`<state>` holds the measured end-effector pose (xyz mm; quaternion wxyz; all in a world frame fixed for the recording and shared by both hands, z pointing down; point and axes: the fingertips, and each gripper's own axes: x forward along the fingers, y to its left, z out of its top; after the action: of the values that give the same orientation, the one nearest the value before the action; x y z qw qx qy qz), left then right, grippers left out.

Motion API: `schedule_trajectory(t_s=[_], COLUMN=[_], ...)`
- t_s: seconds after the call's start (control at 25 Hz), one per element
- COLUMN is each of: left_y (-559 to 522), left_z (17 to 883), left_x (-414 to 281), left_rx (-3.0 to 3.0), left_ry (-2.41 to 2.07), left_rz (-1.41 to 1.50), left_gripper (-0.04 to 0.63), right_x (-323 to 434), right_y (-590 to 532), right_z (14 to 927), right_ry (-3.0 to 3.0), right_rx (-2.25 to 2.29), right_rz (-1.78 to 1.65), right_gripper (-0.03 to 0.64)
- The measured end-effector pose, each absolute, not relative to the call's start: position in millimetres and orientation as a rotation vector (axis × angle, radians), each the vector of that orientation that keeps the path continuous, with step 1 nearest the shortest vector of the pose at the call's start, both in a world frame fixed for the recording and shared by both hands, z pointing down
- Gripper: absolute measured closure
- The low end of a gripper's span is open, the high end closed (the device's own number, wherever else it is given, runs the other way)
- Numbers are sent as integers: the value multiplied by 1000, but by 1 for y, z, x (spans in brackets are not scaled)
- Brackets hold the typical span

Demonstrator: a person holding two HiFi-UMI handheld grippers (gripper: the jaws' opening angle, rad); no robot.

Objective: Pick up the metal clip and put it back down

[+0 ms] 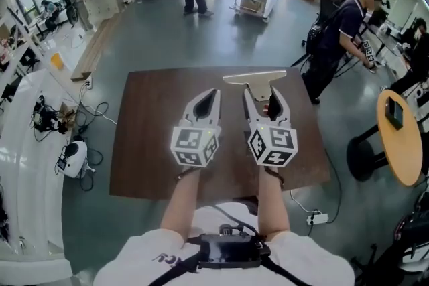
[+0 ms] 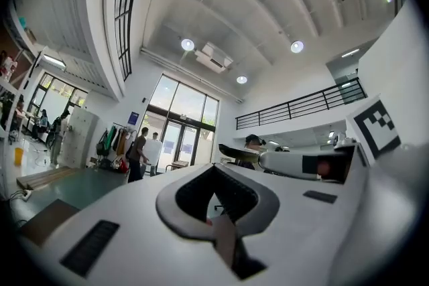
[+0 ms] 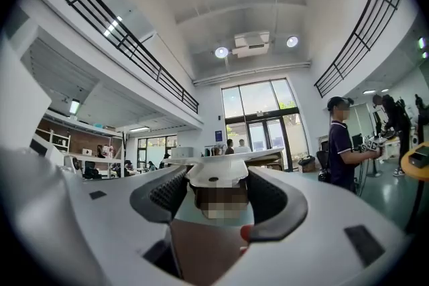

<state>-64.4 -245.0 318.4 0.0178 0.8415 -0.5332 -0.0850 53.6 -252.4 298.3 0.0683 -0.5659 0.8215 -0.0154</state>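
Head view, near to far: the white left gripper (image 1: pixel 210 96) has its jaws closed together with nothing between them. The white right gripper (image 1: pixel 260 92) has its jaws clamped on the stem of the silver T-shaped metal clip (image 1: pixel 255 77), held over the dark brown rectangular worktop (image 1: pixel 147 144). Beyond, a person in a dark shirt (image 1: pixel 343 33) stands on the grey floor (image 1: pixel 167 30).

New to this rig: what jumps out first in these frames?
The right hand-held gripper grips a flat T-shaped metal clip over the dark brown table, mid head view. Beside it, the left hand-held gripper is shut and empty. Around them is a big open hall, with a person in dark clothes standing off the table's right edge.
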Motion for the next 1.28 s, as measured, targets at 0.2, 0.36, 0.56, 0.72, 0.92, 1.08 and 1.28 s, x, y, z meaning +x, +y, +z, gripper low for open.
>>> schedule_trajectory(t_s=[0.2,0.36,0.56,0.72,0.92,1.08,1.28], left_y=[-258,-265,-277,-281,-291,-301,-316], left_z=[315,312,329,349,378,402,434], left_x=[-26,19,62,108,149,159,161], left_rx=[2629,2660,2659,2645,2614,2576,2505], left_ry=[-1590,-1534,-1458,-1344,-1294,-1299,-1322], left_rz=[-258,-253,-219,-183,-110,-72,-34], left_gripper=[586,586,586,586,586,586,586], right_x=[98,146,188,233,273,280,274], right_y=[-264,-272,-276,-283,-296,-308,-326], right_z=[298,295,314,339,366,395,436], right_ry=[2452,2414,2394,2353,2326,2354,2427], right_rx=[-1753,-1800,-1875,-1936,-1964,-1971,-1959], right_rz=[-69,-67,-102,-201,-307,-377,-474], right_gripper=[327,327,327,327,327,327,327])
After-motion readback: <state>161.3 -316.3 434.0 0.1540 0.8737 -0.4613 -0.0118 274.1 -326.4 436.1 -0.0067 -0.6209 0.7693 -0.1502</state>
